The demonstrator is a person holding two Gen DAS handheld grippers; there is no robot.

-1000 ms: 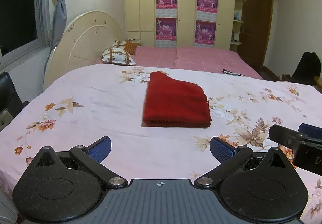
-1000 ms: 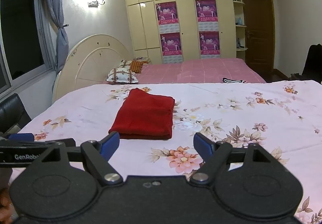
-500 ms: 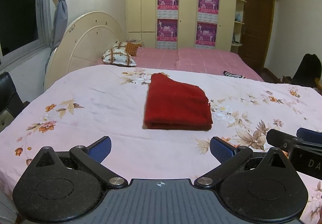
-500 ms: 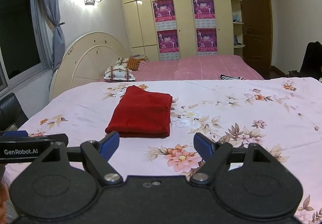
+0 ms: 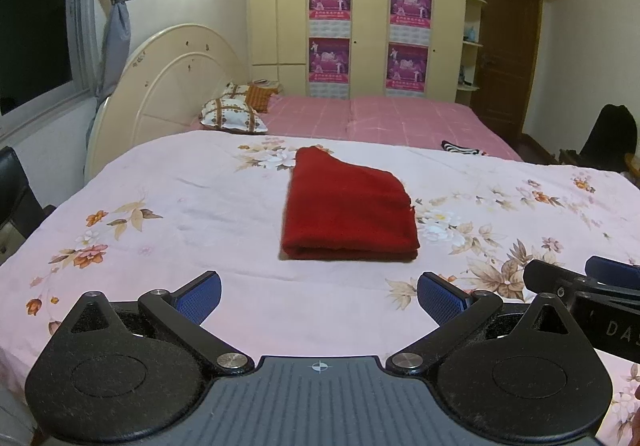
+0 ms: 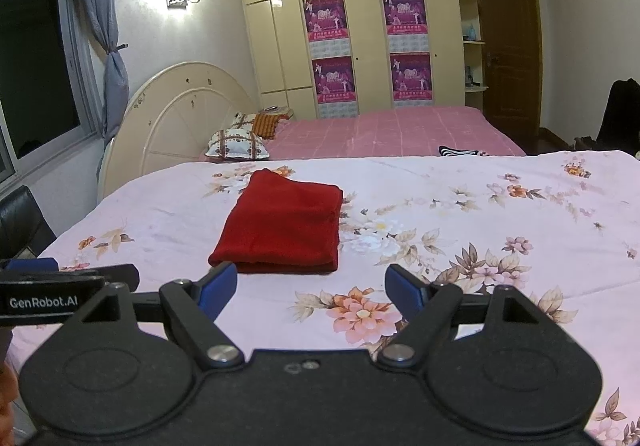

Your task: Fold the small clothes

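Red cloth point(image 5: 347, 208) lies folded into a neat rectangle on the flowered pink sheet point(image 5: 168, 205), out past both tools and touched by neither; across the last second almost nothing has changed, the cloth keeping its shape and place and both tools staying back from it, which suggests this piece is done and the hands are pausing. From the left: a dark window and tied grey curtain point(image 5: 116, 5), a cream round headboard point(image 5: 176, 85), patterned pillows point(image 5: 232, 113) on the far pink bed. The left gripper point(image 5: 318, 294) has its jaws apart and empty; the right gripper point(image 6: 310, 288) likewise stands wide with nothing between. Nothing blocks the cloth; a striped item point(image 5: 460, 147) lies well beyond it
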